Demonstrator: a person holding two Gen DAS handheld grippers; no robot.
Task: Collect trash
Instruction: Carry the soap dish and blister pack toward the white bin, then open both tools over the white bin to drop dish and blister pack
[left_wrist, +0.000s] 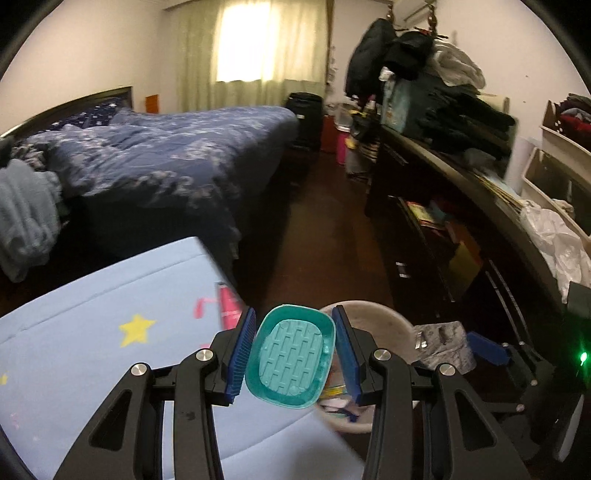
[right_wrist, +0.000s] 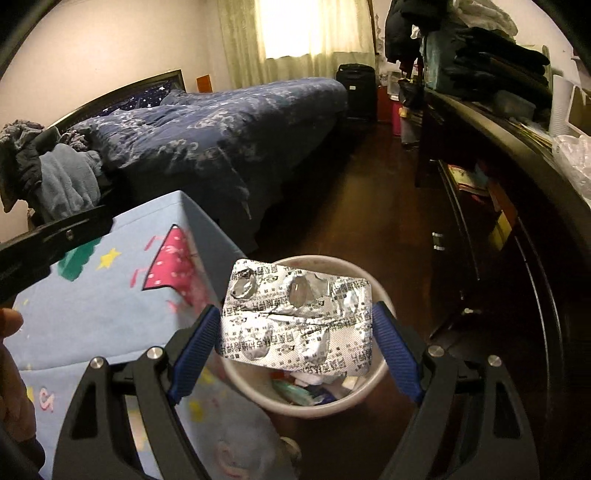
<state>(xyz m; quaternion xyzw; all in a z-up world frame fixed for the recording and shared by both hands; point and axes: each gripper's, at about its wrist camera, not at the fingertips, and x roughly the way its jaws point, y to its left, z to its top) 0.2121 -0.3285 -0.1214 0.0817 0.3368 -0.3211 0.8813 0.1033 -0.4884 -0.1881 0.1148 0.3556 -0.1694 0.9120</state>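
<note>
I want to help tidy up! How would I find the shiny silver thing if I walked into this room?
Find the big bed with the dark blue quilt; past its foot, beside the light blue starry sheet, a round white trash bin stands on the dark floor. Right above it, the right gripper holds the pill pack: crinkly silver foil with popped bubbles, unlike the smooth teal lid nearby.

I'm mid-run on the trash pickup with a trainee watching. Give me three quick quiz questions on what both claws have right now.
1. True or false: the left claw grips a teal plastic lid.
2. What does the right claw carry? A) a spoon B) a used foil blister pack C) a sock
3. Fill in: the blister pack hangs over the round white ____, which already has scraps inside.

Key: 1 true; 2 B; 3 bin.
</note>
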